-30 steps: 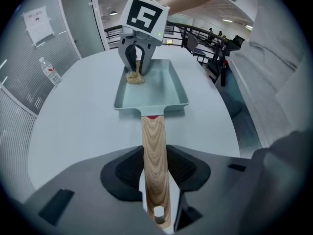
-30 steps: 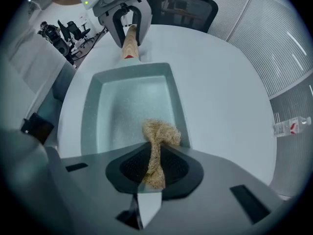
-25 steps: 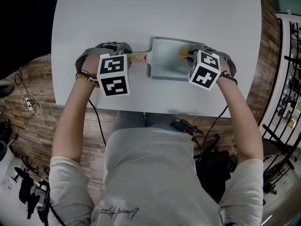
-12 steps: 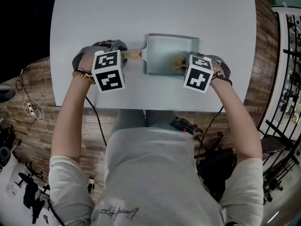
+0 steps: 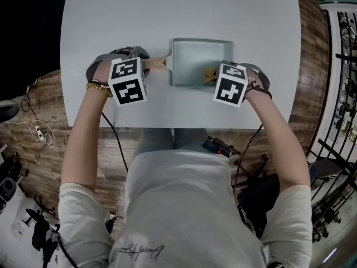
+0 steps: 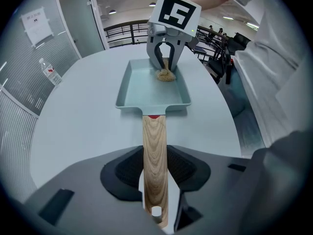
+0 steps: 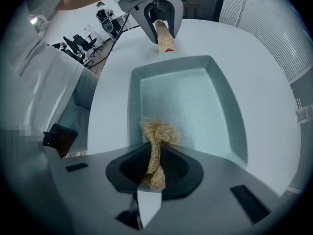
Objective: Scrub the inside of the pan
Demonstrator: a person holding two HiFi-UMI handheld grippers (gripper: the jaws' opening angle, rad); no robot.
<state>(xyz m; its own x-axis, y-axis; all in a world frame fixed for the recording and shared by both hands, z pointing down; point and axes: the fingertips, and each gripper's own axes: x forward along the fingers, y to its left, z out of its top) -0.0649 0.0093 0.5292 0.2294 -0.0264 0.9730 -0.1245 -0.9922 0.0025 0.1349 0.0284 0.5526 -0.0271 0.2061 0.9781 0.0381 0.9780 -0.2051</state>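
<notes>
My left gripper (image 6: 155, 180) pinches the wooden handle (image 6: 154, 141). The pan (image 5: 192, 57) lies lengthwise left to right, handle toward my left. My right gripper (image 7: 152, 170) pinches the scrubber (image 7: 159, 132) inside it.

The pan (image 5: 195, 57) lies on the table (image 5: 184, 10), toward the person's edge, with its handle (image 5: 158, 64) pointing left. The left gripper (image 5: 148, 65) sits at the pan's left — the handle runs between its jaws. The scrubber (image 5: 210, 73) lies in the pan at its near right corner, between the jaws of the right gripper (image 5: 218, 74), which reaches in over the right rim — the grippers face each other across the pan.
</notes>
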